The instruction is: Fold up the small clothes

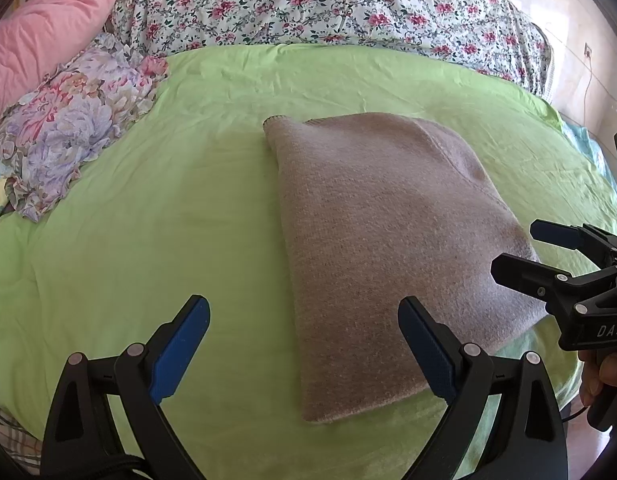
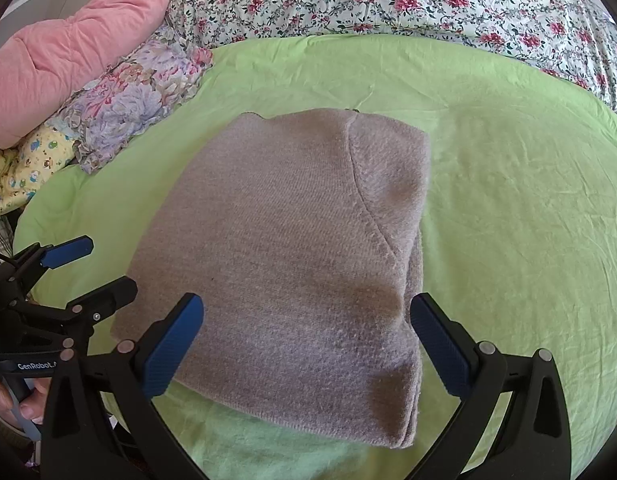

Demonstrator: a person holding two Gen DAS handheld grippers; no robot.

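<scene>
I'm seeing the folded grey knit garment [image 2: 292, 256] lying on the green sheet [image 2: 508, 208], its underlayers hidden beneath the top fold. I'm holding the right gripper [image 2: 308, 344] with fingers spread wide, hovering over the near edge, gripping nothing. The left gripper [image 1: 304, 352] is likewise gaping, empty, straddling the garment's near-left corner.

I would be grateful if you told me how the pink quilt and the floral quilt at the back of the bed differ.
The pink quilt is one plain colour; the floral quilt is white with red flowers and dark leaves. The pink quilt sits bunched in the far left corner, while the floral quilt stretches across the back to the right. Both lie heaped beyond the green sheet, untouched by either gripper.
</scene>
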